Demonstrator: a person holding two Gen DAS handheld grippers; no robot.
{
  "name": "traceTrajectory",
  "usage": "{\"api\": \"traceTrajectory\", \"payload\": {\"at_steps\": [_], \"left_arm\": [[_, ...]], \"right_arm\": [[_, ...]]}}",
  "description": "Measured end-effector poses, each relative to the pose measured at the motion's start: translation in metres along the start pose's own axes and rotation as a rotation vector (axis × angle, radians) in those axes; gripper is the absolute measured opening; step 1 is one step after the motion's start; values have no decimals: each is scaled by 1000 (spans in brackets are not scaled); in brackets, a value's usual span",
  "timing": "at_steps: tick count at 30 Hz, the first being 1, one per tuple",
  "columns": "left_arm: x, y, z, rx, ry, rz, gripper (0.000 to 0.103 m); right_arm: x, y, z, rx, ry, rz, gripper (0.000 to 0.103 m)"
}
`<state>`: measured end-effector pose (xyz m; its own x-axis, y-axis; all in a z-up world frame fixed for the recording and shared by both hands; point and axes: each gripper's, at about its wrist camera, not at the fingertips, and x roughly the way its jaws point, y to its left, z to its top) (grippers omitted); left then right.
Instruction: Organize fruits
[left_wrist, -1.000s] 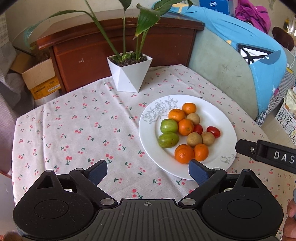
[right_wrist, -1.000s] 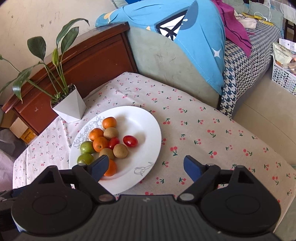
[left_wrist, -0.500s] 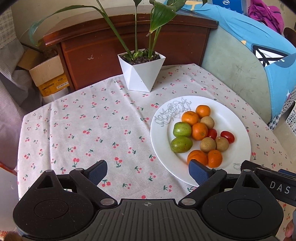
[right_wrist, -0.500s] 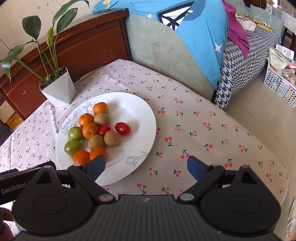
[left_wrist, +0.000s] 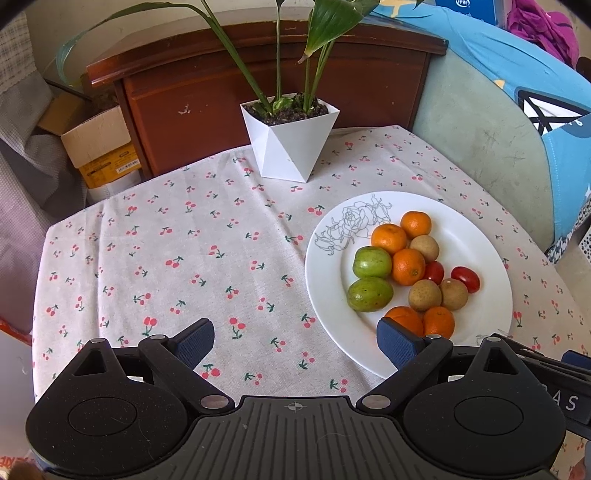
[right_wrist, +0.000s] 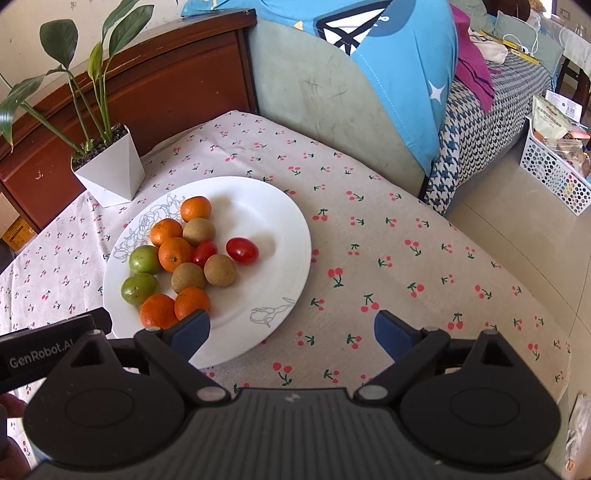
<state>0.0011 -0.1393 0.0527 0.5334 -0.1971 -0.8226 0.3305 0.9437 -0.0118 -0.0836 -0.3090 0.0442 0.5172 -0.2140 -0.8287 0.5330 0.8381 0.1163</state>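
My left gripper (left_wrist: 295, 341) and right gripper (right_wrist: 291, 328) both hang released, nothing between their jaws. The fruits sit bunched on the white plate (right_wrist: 280, 236) on the cherry-print surface (left_wrist: 184, 258). In the left view the plate lies at lower right; in the right view, at centre left. The two nearest oranges (right_wrist: 173, 306) lie just past my right gripper's left finger, so I judge neither hand clearly nearer.

My matt black plastic gripper (right_wrist: 291, 332) hovers over a glossy white ceramic plate (right_wrist: 266, 273) on woven cherry-print cloth (right_wrist: 406, 258), near a polished wooden cabinet (left_wrist: 207, 122).
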Motion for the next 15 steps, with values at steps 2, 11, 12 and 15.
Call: {"api": "traceTrajectory", "payload": {"at_steps": [2,11,12,15], "left_arm": [[1,-1,0,4,0,5,96],[-1,-5,0,33,-24,43,96],[0,-4,0,34,-24,46,96],[0,-4,0,33,-24,50,96]], "right_arm": [[0,1,0,-6,-3,-8,96],[0,6,1,-33,-24,-39,96],[0,6,1,-32,-24,-40,96],[1,7,1,-35,-25,-43,96]]}}
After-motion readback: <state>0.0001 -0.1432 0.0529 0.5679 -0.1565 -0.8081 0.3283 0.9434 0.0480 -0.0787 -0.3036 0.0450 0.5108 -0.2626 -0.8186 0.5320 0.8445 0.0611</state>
